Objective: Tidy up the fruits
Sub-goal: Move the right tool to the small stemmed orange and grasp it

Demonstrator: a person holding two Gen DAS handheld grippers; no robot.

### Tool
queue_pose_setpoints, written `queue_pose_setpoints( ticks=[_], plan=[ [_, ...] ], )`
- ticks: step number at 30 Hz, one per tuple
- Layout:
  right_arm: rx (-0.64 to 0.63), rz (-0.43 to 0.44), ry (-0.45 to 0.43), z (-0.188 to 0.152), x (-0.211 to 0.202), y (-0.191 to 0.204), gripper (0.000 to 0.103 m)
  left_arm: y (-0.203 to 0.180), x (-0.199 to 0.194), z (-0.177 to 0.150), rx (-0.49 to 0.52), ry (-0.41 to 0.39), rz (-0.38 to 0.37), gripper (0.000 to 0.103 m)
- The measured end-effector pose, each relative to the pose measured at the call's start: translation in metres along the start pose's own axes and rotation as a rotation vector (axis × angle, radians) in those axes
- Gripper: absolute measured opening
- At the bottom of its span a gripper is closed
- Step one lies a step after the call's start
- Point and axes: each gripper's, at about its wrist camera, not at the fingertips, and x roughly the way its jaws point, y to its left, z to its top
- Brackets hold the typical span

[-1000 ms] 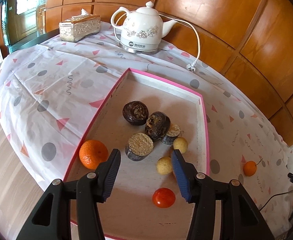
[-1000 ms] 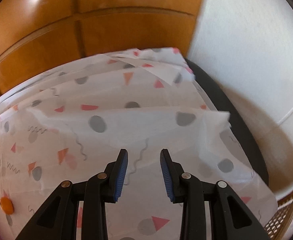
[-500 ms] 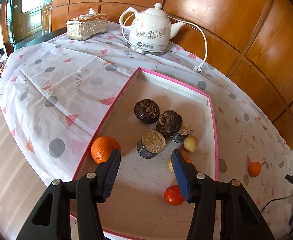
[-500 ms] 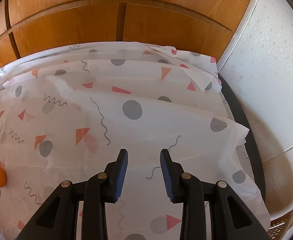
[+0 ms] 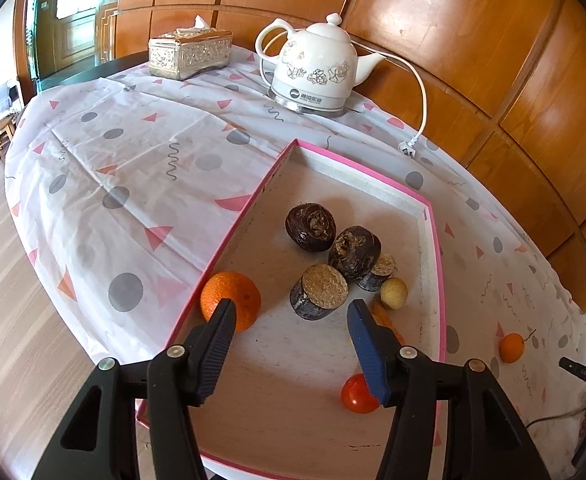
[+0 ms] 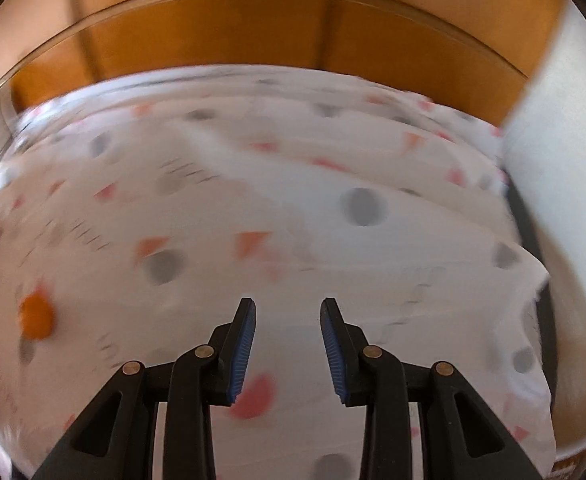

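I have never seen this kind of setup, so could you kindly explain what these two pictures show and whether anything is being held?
A person holds a two-finger gripper in each hand; each carries a fisheye camera looking along its fingers. The left gripper is open over a pink-edged tray holding a large orange, dark brown fruits, a small yellow fruit and a tomato. A kettle and tissue box stand behind. The right gripper is open above the patterned tablecloth, in a blurred picture; a small orange lies to its left. Nothing is held.
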Motion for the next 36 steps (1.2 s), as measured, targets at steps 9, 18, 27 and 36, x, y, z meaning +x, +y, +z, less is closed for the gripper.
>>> queue_pose_setpoints(
  ticks=[9,18,27,36],
  plan=[
    [-0.111,0.232,-0.031,0.003,-0.026,0.086,0.034,0.002,-0.003,-0.002,-0.008,-0.001,-0.001,0.059],
    [-0.136,0.365,-0.059,-0.002,-0.044,0.132,0.035,0.011,-0.008,-0.003,-0.036,-0.013,-0.008,0.061],
    [-0.273,0.299,-0.041,-0.014,-0.041,0.146,0.048,0.015,-0.008,-0.003,-0.055,-0.013,-0.024,0.064],
    [-0.335,0.3,-0.008,-0.012,-0.02,0.176,0.048,0.016,-0.013,-0.004,-0.057,-0.023,-0.03,0.065]
  ],
)
